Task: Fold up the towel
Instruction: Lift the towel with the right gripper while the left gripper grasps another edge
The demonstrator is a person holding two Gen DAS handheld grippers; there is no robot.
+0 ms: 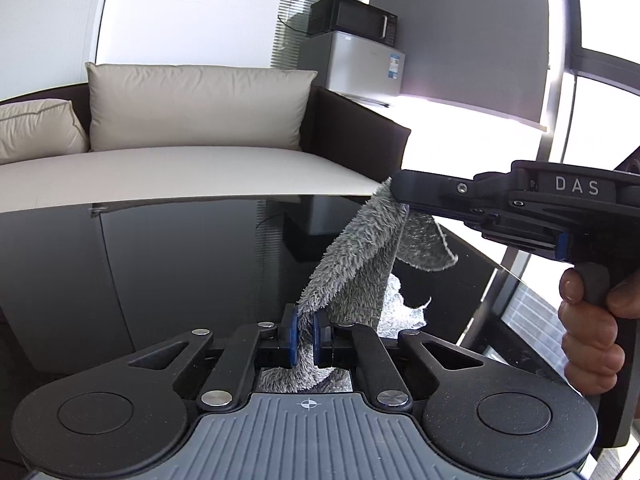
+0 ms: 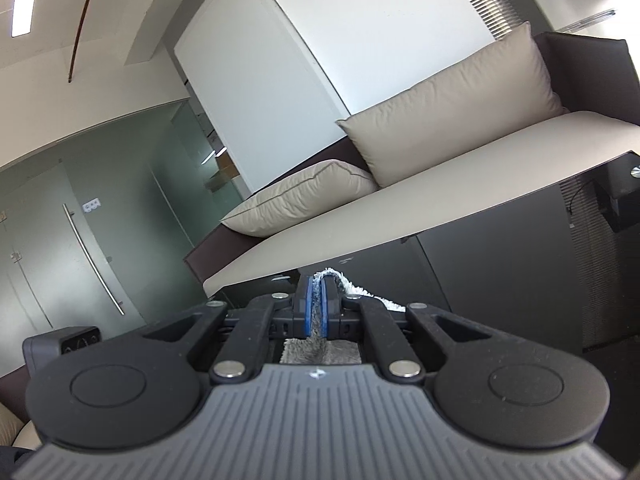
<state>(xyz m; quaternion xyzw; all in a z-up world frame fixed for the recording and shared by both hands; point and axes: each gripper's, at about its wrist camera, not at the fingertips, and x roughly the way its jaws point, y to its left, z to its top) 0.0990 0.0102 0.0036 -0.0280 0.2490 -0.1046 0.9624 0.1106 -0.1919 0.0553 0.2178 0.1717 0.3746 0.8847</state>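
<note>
We see our left gripper (image 1: 305, 336) pinching the fluffy gray towel (image 1: 356, 256) tight between its blue pads (image 1: 293, 334). The towel goes up and to the right from it to our right gripper (image 2: 317, 304), squeezed on another bit, above the shiny black table (image 1: 160, 264).

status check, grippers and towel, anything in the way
Left gripper and right gripper shut on fluffy grey towel. Towel held above glossy black table. Nothing blocking.

Most of the towel (image 2: 352, 286) hides behind the right gripper (image 2: 318, 296) here, and the sofa (image 1: 160, 168) runs off frame.
</note>
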